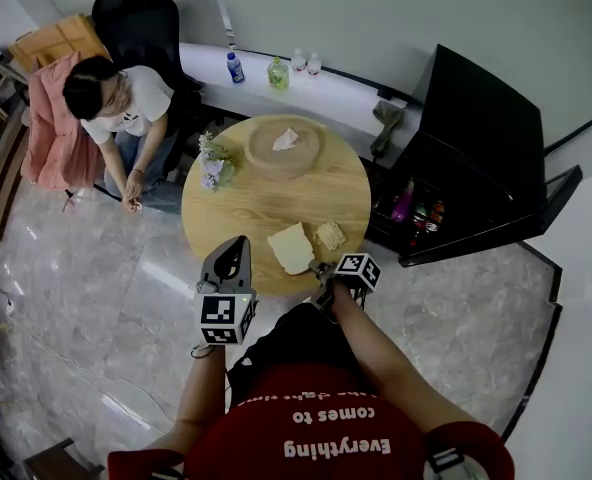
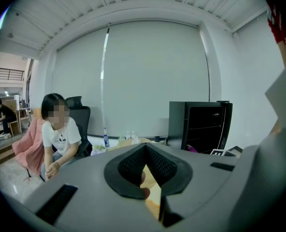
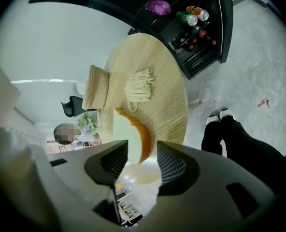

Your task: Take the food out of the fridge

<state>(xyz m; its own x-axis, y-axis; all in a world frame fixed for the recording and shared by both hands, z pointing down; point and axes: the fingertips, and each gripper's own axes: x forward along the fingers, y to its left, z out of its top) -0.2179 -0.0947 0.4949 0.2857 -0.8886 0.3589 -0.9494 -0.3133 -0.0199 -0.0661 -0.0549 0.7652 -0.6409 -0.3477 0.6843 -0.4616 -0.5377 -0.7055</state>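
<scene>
Bread slice [image 1: 291,248] [image 3: 126,132]: flat on the round wooden table [image 1: 246,203], close to the edge nearest the wearer. Its longer side runs from that edge toward the table middle, leaning slightly left in the head view. The orange crust edge faces the right gripper. No print on it.

Right gripper [image 1: 317,268] [image 3: 142,156]: jaws apart. The near end of the slice lies between them with a gap on each side; the pads do not press on it.

Noodle bundle [image 1: 329,234] [image 3: 139,88]: just beside the slice, on its fridge side.

Left gripper [image 1: 238,241] [image 2: 145,146]: above the table edge left of the slice, jaw tips together, nothing held.

Black fridge [image 1: 476,158] [image 3: 201,37]: door open. A purple item [image 1: 403,205] [image 3: 158,7] and cans [image 3: 193,16] are inside; labels too small to read.

Wearer's red shirt [image 1: 326,438]: white print, upside down in the head view, reads "Everything comes to"; the line after it is illegible.
</scene>
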